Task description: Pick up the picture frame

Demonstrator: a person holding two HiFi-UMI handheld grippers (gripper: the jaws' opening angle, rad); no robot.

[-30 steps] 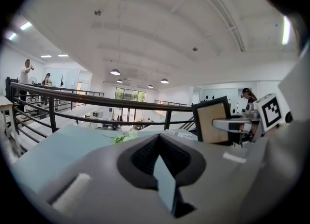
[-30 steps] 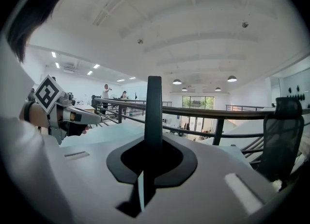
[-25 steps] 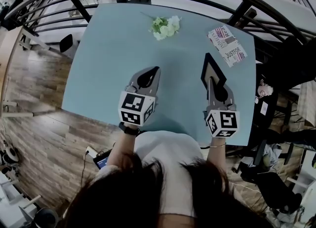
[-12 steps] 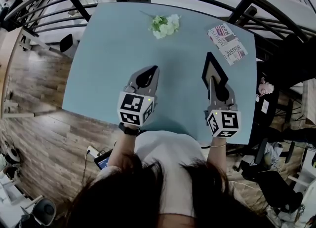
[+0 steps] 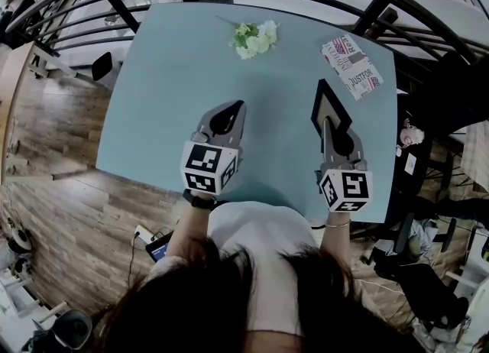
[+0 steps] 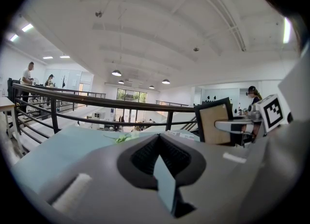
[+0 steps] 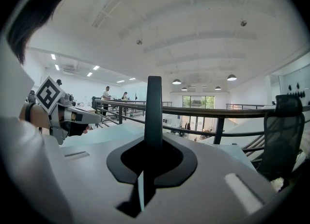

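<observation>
The fingers of your right gripper (image 5: pixel 327 124) are clamped on the picture frame (image 5: pixel 331 105), upright over the desk's (image 5: pixel 168 76) right side, while your left gripper (image 5: pixel 238 107) has its fingers together, empty, over the desk's middle.

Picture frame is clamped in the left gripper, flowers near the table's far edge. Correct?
Not quite: the picture frame is clamped in the right gripper, not the left. The right gripper view shows its jaws closed on the frame, seen edge-on, and the head view agrees. The flowers do lie near the far edge of the table.
</observation>
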